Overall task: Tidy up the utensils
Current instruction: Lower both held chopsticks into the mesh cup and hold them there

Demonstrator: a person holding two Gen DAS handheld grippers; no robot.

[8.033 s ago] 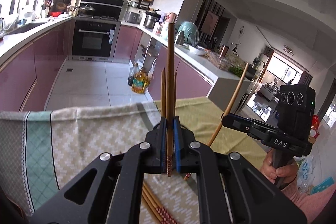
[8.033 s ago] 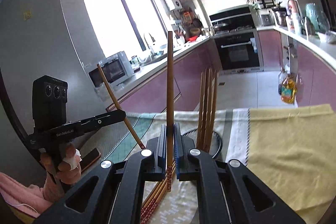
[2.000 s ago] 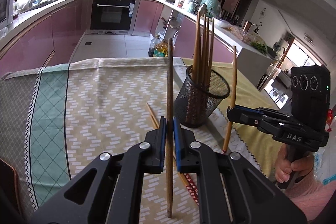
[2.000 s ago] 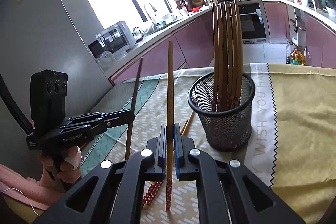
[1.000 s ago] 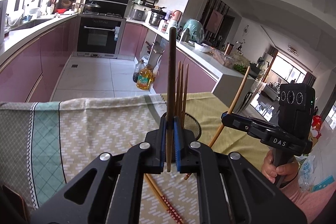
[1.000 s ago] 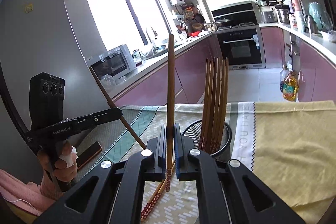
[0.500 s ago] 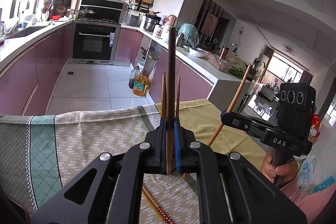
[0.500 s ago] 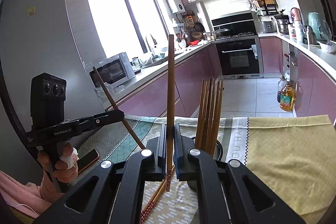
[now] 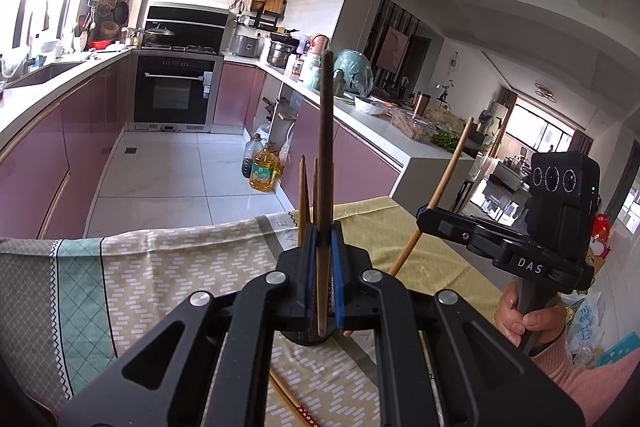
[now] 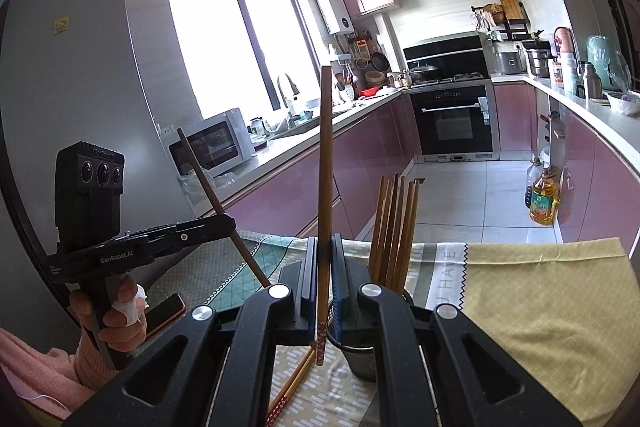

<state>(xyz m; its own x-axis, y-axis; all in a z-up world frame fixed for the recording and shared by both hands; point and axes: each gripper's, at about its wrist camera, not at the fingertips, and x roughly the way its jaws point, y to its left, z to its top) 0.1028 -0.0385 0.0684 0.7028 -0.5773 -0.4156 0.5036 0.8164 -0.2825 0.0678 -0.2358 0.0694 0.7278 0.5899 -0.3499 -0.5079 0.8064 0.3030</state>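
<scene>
The left gripper (image 9: pixel 322 291) pinches one chopstick (image 9: pixel 325 155) upright at frame centre. The right gripper (image 10: pixel 322 291) likewise clamps another chopstick (image 10: pixel 325 187). Both are held vertical, probably for dropping into the mesh holder (image 10: pixel 362 363) at lower centre, which already holds sorted chopsticks (image 10: pixel 394 227).

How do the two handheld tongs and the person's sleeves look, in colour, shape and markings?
Both tongs are black with silver screws and blue pads on flat fingers. The left tongs carry a boxy head with three lenses and white "GenRobot.AI" lettering; the right tongs read "DAS" and show a green light. Sleeves are pink. A white wrap covers one left finger.
</scene>
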